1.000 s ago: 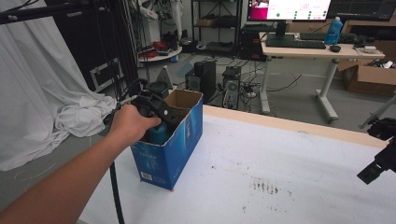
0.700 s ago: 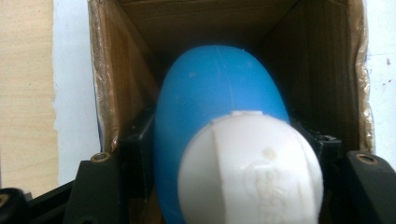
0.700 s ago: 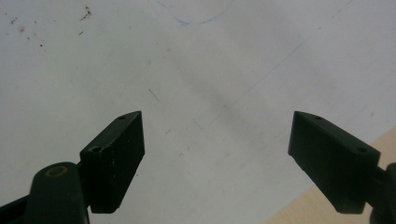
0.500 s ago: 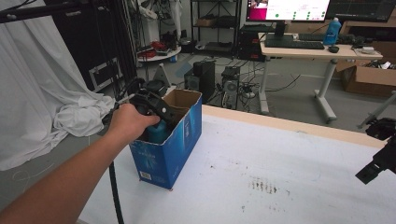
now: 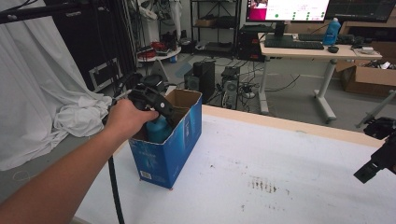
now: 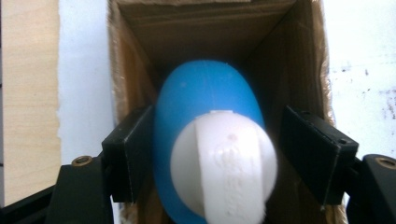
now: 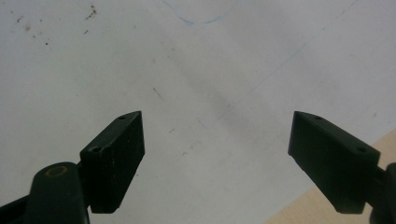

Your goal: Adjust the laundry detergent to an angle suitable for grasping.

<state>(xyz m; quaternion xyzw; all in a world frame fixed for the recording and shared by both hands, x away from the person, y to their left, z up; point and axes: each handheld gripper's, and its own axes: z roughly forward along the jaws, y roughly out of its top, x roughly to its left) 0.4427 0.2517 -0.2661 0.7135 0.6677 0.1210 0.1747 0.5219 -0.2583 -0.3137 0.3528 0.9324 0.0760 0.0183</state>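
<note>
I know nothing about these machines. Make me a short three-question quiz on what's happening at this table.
1. What sits inside the blue box?
2. True or false: the left tool is clamped tight on the bottle.
3. Which tool hangs over bare table: (a) left, (b) right?

Key
1. A blue bottle with a white cap.
2. False: its jaws have just been opening, and a gap shows on one side of the bottle between them.
3. (b), the right tool, with its jaws apart.

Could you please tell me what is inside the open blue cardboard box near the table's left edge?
Inside the open blue cardboard box stands a blue plastic bottle with a white cap. The left gripper, whose jaws have just been opening, straddles it. The bottle covers the box's bottom.
</note>
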